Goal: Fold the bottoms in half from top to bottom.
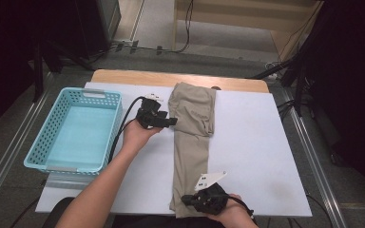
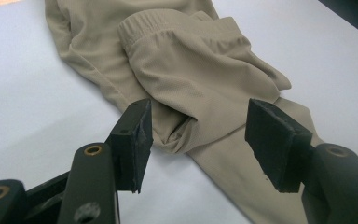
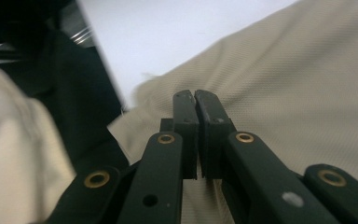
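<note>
Two grippers over beige trousers [image 1: 192, 142] on a white table [image 1: 256, 142], left gripper [image 2: 198, 140] with jaws apart just before the folded waist, nothing clamped, right gripper [image 3: 196, 105] closed at the trouser hem, blue basket [image 1: 52, 156] left of the left gripper.

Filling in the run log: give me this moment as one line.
left tongs: open at trousers fold | right tongs: shut at trousers' near end | basket: left of trousers

We've got the left gripper [image 1: 164, 118] held out over the table's middle, forearm stretched diagonally forward, jaws standing apart. Our right gripper [image 1: 190, 199] sits low at the near edge, wrist bent inward, pointing left, jaws pressed together with hardly a gap between the pads.
</note>
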Available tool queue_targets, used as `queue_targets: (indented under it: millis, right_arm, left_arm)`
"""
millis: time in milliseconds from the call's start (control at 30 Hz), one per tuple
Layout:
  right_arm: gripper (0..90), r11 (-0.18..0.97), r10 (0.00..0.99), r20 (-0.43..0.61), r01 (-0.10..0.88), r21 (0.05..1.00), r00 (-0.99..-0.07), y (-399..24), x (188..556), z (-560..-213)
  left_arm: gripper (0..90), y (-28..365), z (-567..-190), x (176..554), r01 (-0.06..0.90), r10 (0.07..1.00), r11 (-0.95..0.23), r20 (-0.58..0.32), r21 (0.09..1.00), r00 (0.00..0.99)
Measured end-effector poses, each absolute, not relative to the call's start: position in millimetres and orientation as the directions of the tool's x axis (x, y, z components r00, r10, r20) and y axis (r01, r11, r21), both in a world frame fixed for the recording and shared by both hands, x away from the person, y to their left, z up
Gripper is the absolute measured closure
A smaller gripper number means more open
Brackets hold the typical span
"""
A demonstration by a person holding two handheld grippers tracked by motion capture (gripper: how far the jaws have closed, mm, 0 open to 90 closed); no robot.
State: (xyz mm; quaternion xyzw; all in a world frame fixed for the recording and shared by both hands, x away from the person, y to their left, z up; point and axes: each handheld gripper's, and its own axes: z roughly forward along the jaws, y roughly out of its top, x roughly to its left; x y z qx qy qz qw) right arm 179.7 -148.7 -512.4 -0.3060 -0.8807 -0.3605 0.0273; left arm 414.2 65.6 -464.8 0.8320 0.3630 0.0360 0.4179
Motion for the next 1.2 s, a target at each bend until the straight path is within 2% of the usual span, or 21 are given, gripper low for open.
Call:
queue_targets:
  millis: [67,200,333,533,700,767,800,867,933,1000,1200]
  right_arm:
    - [80.4,0.558,0.51,0.267,0.551,0.621,-0.818,-147,176,-511]
    - [58.0,0.525,0.524,0.236,0.529,0.667,-0.818,-154,183,-505]
    - [54.3,0.477,0.559,0.227,0.534,0.699,-0.797,-166,196,-502]
    - [50.8,0.438,0.603,0.221,0.549,0.712,-0.767,-179,213,-500]
    - [48.2,0.385,0.652,0.216,0.563,0.731,-0.726,-192,228,-499]
    - [48.1,0.374,0.669,0.213,0.57,0.732,-0.712,-197,235,-500]
    - [48.1,0.367,0.678,0.209,0.571,0.734,-0.705,-199,238,-501]
    - [48.1,0.352,0.697,0.21,0.583,0.733,-0.685,-204,244,-502]
    - [48.1,0.324,0.721,0.222,0.603,0.729,-0.656,-209,251,-504]
    - [48.0,0.295,0.738,0.24,0.621,0.726,-0.631,-213,258,-506]
    - [47.3,0.26,0.781,0.207,0.607,0.751,-0.59,-224,282,-501]
  left_arm:
    - [41.6,64,-466,414,0.569,0.633,-0.396,-0.234,0.721,0.738]
    - [41.0,60,-470,416,0.563,0.636,-0.399,-0.224,0.724,0.738]
    - [40.2,53,-478,424,0.564,0.653,-0.369,-0.225,0.739,0.723]
    - [40.0,36,-484,447,0.589,0.675,-0.404,-0.206,0.7,0.708]
    - [39.8,20,-493,459,0.621,0.676,-0.419,-0.229,0.662,0.7]
    - [46.2,17,-498,461,0.641,0.686,-0.408,-0.245,0.65,0.685]
    - [57.1,16,-500,461,0.643,0.68,-0.409,-0.254,0.647,0.688]
    - [72.6,17,-502,460,0.646,0.666,-0.402,-0.277,0.649,0.693]
    - [82.8,20,-500,456,0.643,0.64,-0.403,-0.301,0.652,0.707]
    - [84.7,23,-495,450,0.633,0.615,-0.416,-0.31,0.653,0.725]
    - [84.6,43,-486,430,0.632,0.579,-0.418,-0.345,0.653,0.739]
